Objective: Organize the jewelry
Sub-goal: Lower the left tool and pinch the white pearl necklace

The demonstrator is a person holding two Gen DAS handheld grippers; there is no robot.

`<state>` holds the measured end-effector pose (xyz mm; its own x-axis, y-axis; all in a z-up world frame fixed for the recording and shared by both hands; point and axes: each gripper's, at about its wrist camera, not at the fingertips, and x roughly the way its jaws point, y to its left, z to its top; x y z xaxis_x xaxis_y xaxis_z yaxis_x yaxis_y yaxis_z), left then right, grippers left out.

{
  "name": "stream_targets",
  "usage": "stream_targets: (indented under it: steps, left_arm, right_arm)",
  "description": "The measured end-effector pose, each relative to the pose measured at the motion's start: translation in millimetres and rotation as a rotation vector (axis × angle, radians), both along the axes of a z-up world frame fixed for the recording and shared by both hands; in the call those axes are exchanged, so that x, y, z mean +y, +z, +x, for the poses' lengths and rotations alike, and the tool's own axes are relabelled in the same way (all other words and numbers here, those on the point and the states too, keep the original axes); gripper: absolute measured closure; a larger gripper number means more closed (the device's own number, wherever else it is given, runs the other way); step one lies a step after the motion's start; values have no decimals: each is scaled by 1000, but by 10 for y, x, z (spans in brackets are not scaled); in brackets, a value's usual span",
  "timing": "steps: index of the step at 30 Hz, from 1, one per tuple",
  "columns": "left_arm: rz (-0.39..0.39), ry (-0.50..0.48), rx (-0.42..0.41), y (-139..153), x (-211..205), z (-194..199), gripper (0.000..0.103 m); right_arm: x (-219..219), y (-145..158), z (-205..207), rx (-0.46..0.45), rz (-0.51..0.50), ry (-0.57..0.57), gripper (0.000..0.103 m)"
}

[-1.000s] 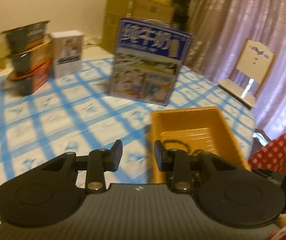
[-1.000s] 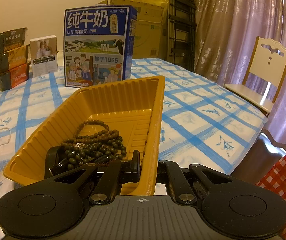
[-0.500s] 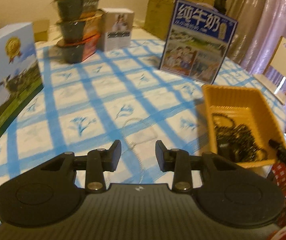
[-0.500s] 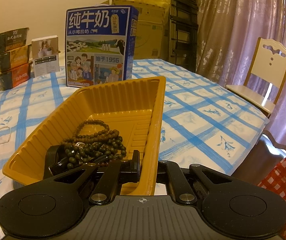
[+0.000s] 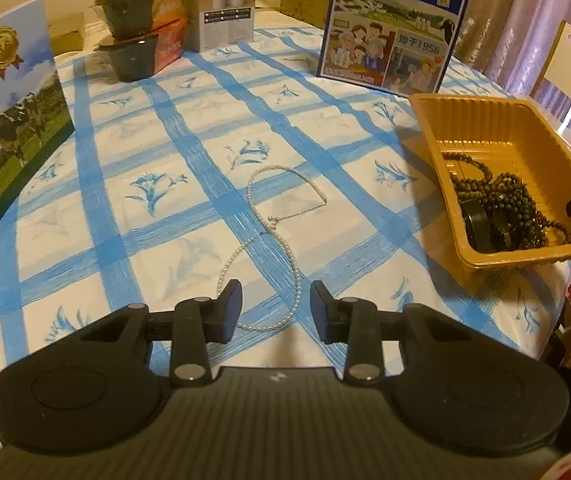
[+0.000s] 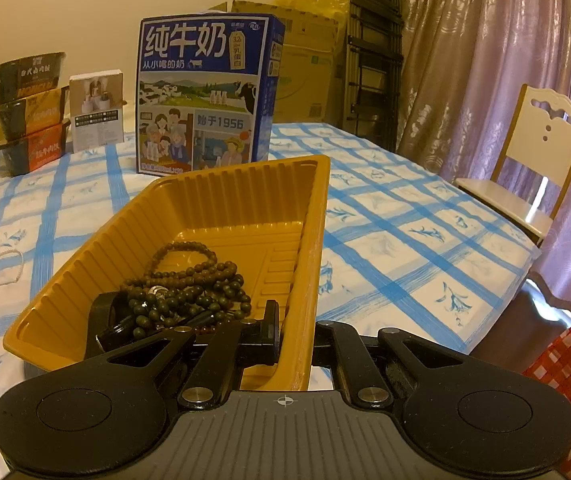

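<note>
While the right claw (image 6: 293, 340) stays clamped on the tray's (image 6: 317, 240) near rim, the left claw (image 5: 276, 306) has swung down over the pearl necklace (image 5: 281, 240).
Half-open and empty, it hangs above the nearest loop; dark beads (image 5: 501, 200) already lie in the tray at three o'clock.

We see a white tablecloth (image 5: 173, 216) crossed by blue brushed stripes and printed with blue flower sprigs. On it lies a white pearl-bead necklace (image 5: 281, 240). At three o'clock a ribbed mustard-yellow plastic tray (image 5: 525, 258) holds dark brown wooden bead strings (image 5: 501, 200). At twelve o'clock stands a blue illustrated milk carton (image 5: 393, 28).
</note>
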<state>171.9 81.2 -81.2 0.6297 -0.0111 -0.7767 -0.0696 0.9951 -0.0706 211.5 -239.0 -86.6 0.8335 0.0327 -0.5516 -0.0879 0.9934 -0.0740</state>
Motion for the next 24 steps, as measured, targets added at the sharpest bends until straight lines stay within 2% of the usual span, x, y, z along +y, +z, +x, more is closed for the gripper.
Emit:
stream_targets:
  steps: [14,18,20,24]
  left_arm:
    - [6,-44,52,-281,-166,270,71]
    - [25,-53,64,-340,-173,337,80]
    - [20,-57,70,-360,-160,358,87]
    - [34,-72,73,-388,-167,368,92]
  right_arm:
    - [6,0,4,1,-2,1,96]
    - [1,-3,5,0,-2,2,96]
    - [4,-2,6,0,-1,0,96]
    - [5,0,7,0,-2,1,96]
